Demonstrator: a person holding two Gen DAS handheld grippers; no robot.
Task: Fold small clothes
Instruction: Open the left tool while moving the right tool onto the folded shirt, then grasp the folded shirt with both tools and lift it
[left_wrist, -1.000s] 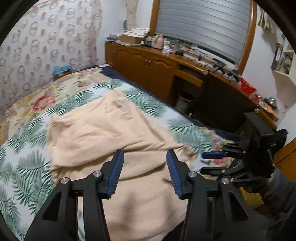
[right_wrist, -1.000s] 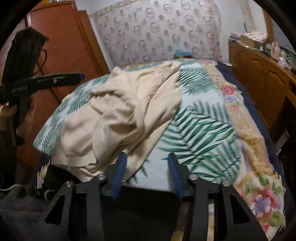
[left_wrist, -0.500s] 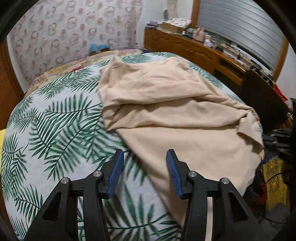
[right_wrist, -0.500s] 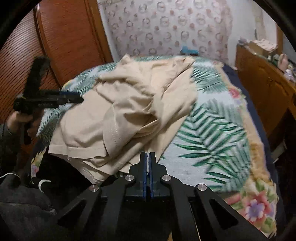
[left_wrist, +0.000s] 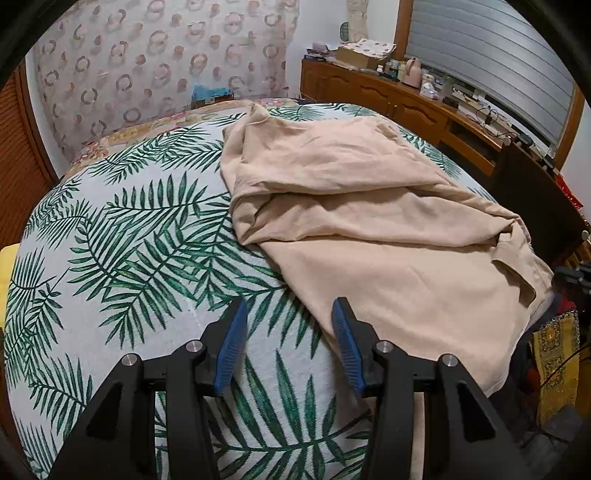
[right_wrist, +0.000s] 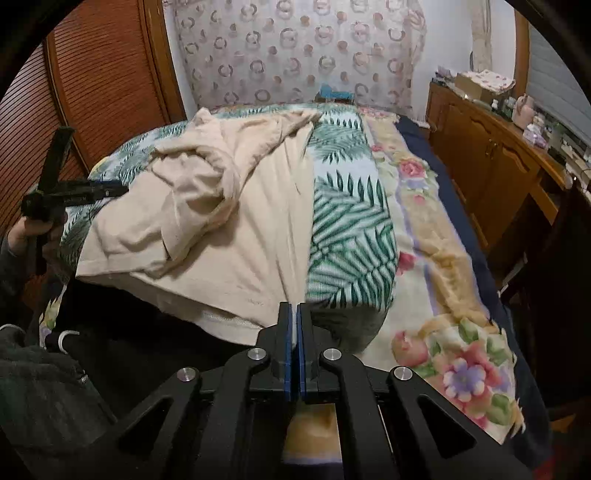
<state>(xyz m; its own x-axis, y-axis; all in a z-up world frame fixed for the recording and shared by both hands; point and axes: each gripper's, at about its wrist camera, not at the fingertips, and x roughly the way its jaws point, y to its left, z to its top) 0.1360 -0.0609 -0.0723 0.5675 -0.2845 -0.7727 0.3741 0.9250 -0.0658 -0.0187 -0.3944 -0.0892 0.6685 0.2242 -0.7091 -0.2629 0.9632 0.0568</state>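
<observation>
Material: soft beige knit, a limp garment (left_wrist: 369, 229) that will sag, stretch and crease rather than hold a shape; light by the look of it, and not slippery.
Right gripper (right_wrist: 294, 347): fingers pressed together at the garment's near hem, where the cloth runs taut up from them; I judge a thin edge of it, perhaps with the leaf-print cover (right_wrist: 351, 236), is pinched there, though the pads hide the contact.
Left gripper (left_wrist: 288, 347): fingers apart, nothing between them, poised above the leaf-print cover just beside the garment's near left edge.
Where the garment lies: on the bed, spread across the leaf-print cover, its near edge hanging over the bed's end, a rumpled layer heaped across the middle, a narrow part reaching toward the far wall.
Where to take hold: at a hem or corner, a pinch of a single layer; the near left edge is the likely place for the open fingers.
Risk: a pinch may gather the cover with it.
Writing: none legible on the garment; small marks on the left gripper's arm, seen from the right wrist, are too small to read.
Farther off: a wooden dresser (left_wrist: 388, 103) carrying small clutter.
</observation>
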